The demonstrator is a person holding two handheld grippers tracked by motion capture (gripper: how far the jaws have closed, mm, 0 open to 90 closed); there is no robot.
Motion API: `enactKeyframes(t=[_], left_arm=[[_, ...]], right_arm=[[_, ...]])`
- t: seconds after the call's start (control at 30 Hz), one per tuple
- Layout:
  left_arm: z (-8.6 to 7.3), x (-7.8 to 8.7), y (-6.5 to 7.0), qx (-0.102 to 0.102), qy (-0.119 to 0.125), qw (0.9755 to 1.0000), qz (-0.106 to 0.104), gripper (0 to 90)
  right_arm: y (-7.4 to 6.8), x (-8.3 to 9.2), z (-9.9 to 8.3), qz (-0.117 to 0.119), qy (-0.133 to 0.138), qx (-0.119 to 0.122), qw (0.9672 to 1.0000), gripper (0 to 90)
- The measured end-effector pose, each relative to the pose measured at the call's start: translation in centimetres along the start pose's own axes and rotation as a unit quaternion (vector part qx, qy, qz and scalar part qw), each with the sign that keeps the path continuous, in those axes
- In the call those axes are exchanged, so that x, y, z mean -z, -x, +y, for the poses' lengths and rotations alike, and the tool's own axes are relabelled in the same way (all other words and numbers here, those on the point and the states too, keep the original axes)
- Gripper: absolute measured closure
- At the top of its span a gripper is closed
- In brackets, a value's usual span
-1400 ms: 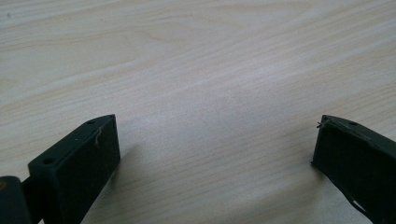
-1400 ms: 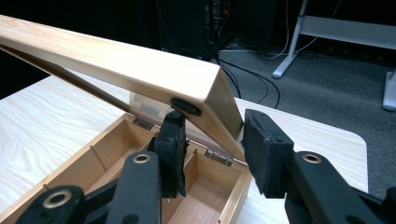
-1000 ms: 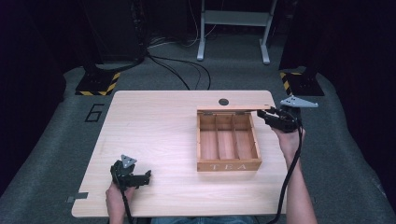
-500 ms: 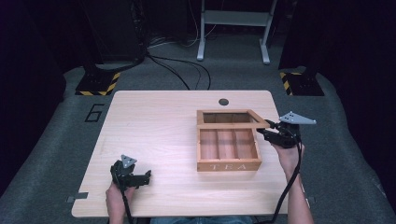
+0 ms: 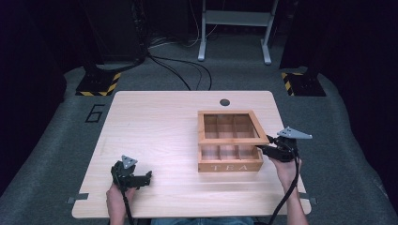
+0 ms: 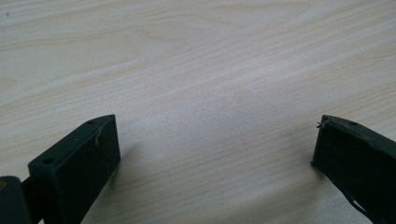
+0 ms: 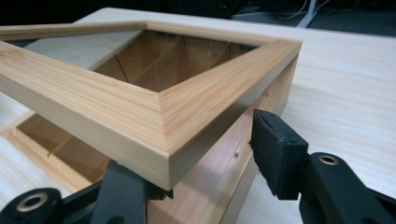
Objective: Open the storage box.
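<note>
Wood everywhere on this one, pale table [image 5: 155,126] and a bamboo tea box [image 5: 229,159] with "TEA" on its near face. Going left to right: the left gripper [image 5: 141,179] sits at the near-left part of the table, resting low over bare wood with its jaws spread wide and nothing between them, so it's just parked. Right of centre sits the tea box, base flat on the table with its dividers showing, and its windowed lid [image 5: 232,126] is partway down, hinged at the far side and tilted over the compartments. At the right, the right gripper [image 5: 263,144] has the lid's near-right corner between its jaws. In the right gripper view that lid corner [image 7: 187,116] lies between the two pads, but the right-hand one stands clear of the wood, and the jaws have just been opening, so I'd call it loosely cradled rather than clamped. My read is the step in hand is closing the lid, maybe two thirds done. Next move probably calls for easing the corner down until the frame meets the base, then sliding the jaws off sideways to the right without dragging the box along.
</note>
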State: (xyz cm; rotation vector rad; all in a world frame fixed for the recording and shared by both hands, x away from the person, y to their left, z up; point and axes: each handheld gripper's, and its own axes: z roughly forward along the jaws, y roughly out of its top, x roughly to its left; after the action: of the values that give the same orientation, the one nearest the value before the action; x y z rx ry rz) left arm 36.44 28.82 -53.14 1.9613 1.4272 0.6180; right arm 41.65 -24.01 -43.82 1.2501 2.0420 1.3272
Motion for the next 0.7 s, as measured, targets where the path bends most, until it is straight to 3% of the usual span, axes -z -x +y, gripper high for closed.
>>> enactKeyframes(t=[0.3,0.4,0.7], left_arm=[[0.0,-0.1,0.1,0.000,0.006,1.0000,0.005,0.4],[0.0,-0.1,0.1,0.000,0.006,1.0000,0.004,0.4],[0.0,0.0,0.1,-0.002,0.005,1.0000,0.004,0.4]], right_arm=[[-0.5,-0.1,-2.3,-0.005,-0.026,-0.010,0.9996,51.4],[-0.7,0.0,-2.9,-0.013,-0.030,-0.006,0.9994,51.6],[-0.9,0.1,-4.1,-0.008,-0.037,-0.017,0.9992,50.8]])
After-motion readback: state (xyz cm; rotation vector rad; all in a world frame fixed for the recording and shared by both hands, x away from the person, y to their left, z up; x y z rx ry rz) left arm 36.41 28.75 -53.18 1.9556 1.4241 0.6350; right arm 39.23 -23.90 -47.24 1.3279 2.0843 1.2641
